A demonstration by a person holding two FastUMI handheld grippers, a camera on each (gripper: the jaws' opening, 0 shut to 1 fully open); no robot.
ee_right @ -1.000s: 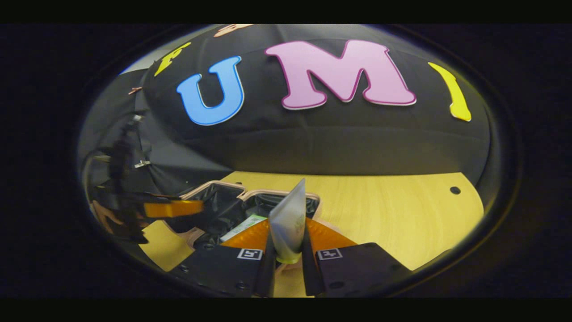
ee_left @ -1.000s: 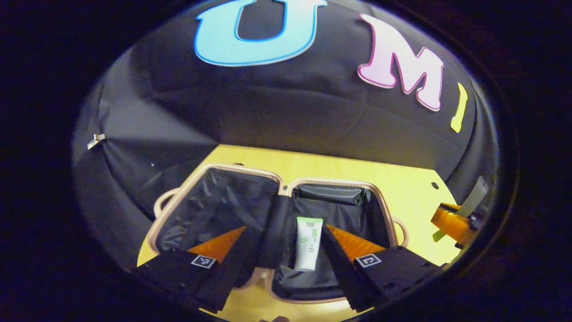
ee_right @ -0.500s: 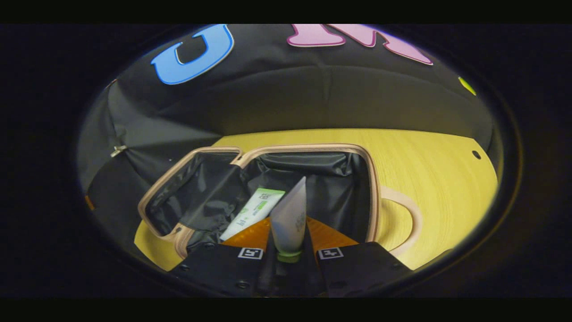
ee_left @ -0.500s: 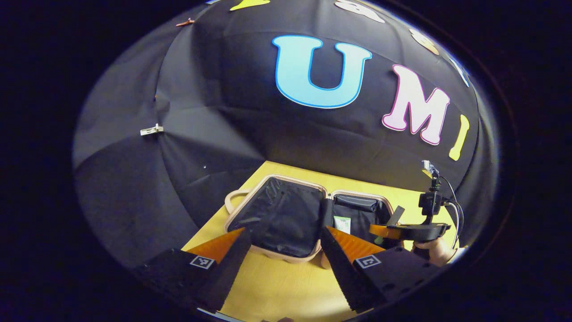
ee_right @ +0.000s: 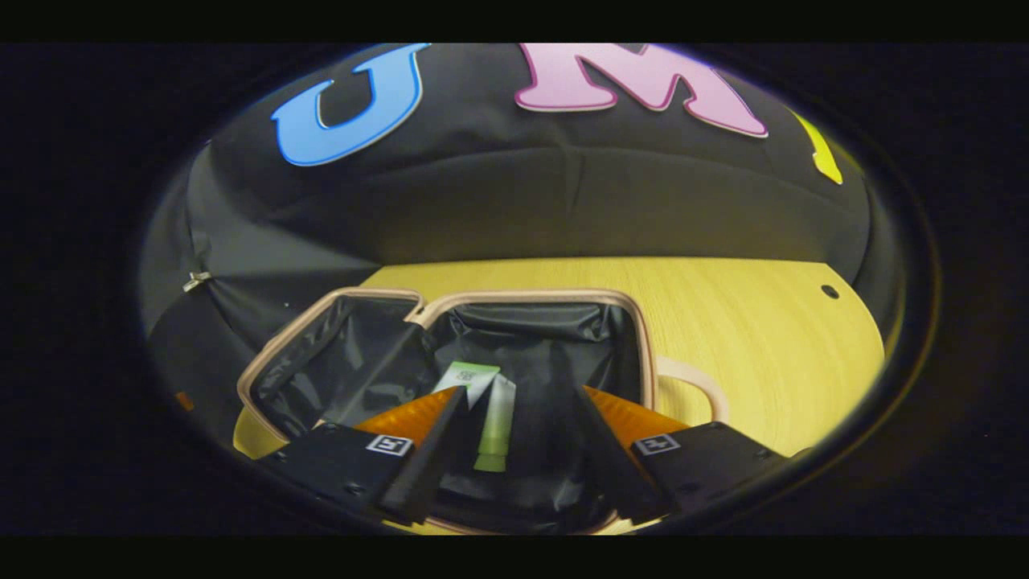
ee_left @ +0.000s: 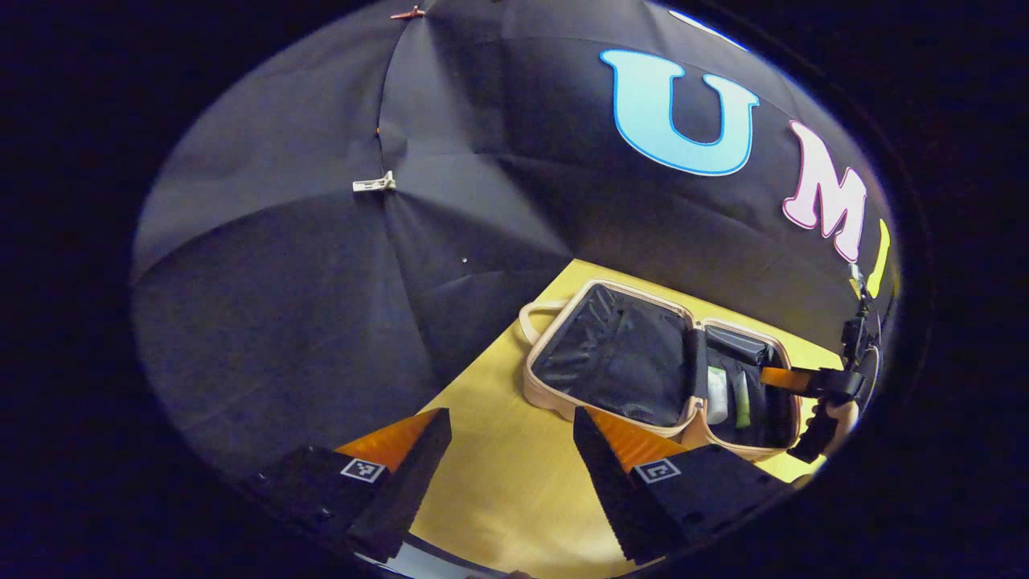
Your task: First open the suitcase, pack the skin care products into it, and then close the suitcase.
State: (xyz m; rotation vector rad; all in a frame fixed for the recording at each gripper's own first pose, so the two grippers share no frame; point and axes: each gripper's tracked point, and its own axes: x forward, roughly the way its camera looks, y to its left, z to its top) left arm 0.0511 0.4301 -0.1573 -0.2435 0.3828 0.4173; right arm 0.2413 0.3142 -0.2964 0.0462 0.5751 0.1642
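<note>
Left tongs (ee_left: 511, 462): fingers spread wide with nothing between them, held above the bare yellow desk (ee_left: 498, 490), short of and to the left of the open suitcase (ee_left: 655, 366). Right tongs (ee_right: 514, 450): fingers likewise spread wide and gripping nothing, poised over the near edge of the suitcase's right half; from the left gripper view the same tongs (ee_left: 784, 378) appear at the far right, over that half, with the hand (ee_left: 832, 418) that carries them just beyond. Between the right tongs' fingers, a pale tube with a green cap (ee_right: 492, 430) lies free on the black lining, and a white tube with green print (ee_right: 465, 378) lies beside it to the left, partly behind the left finger. Both tubes rest in the right half of the suitcase. The left half holds only its black lining. The suitcase lies flat on the desk with both halves open, its beige rim and handle (ee_right: 699, 386) visible at the right side.
</note>
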